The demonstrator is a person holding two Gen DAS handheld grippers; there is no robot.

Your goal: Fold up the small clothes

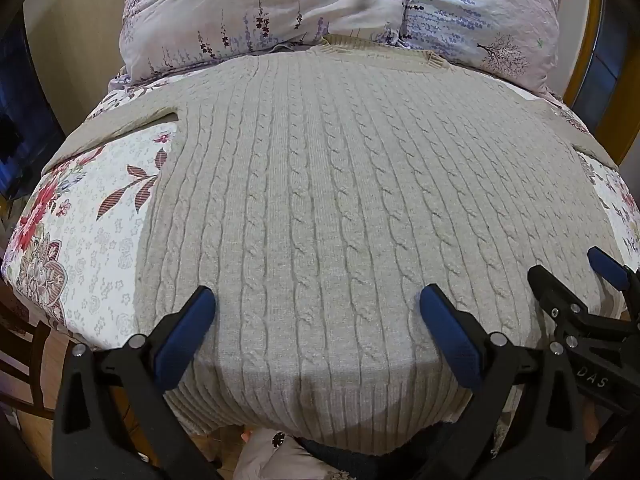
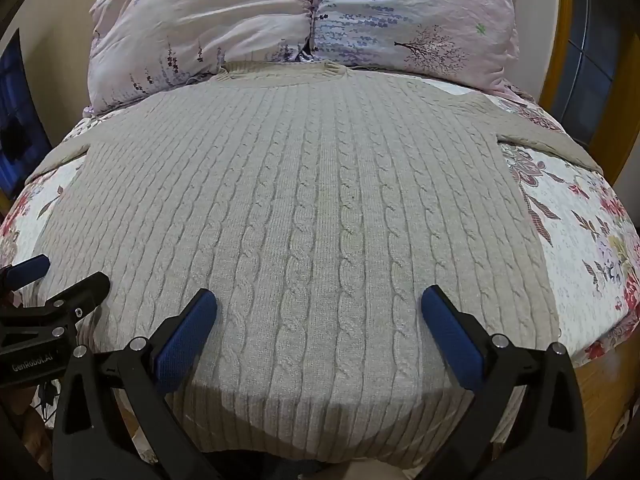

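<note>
Both sets of jaws are spread wide and holding nothing. The left gripper (image 1: pixel 316 304) hangs over the lower middle of the frame just above the hem, and the right gripper (image 2: pixel 318 306) sits the same way in its own view, side by side with the other one. The sweater (image 1: pixel 340 200), a beige cable-knit, lies flat on the bed (image 1: pixel 92 240), collar toward the top of the frame, sleeves out to the upper left and upper right, hem hanging a bit over the near edge at the bottom. Looks like folding hasn't started yet, so this is the reach-in step. Next move probably needs each gripper to shift outward and pinch a hem corner or a sleeve. The pillows (image 2: pixel 280 28) touch the collar at the top, which could crowd a fold upward.
</note>
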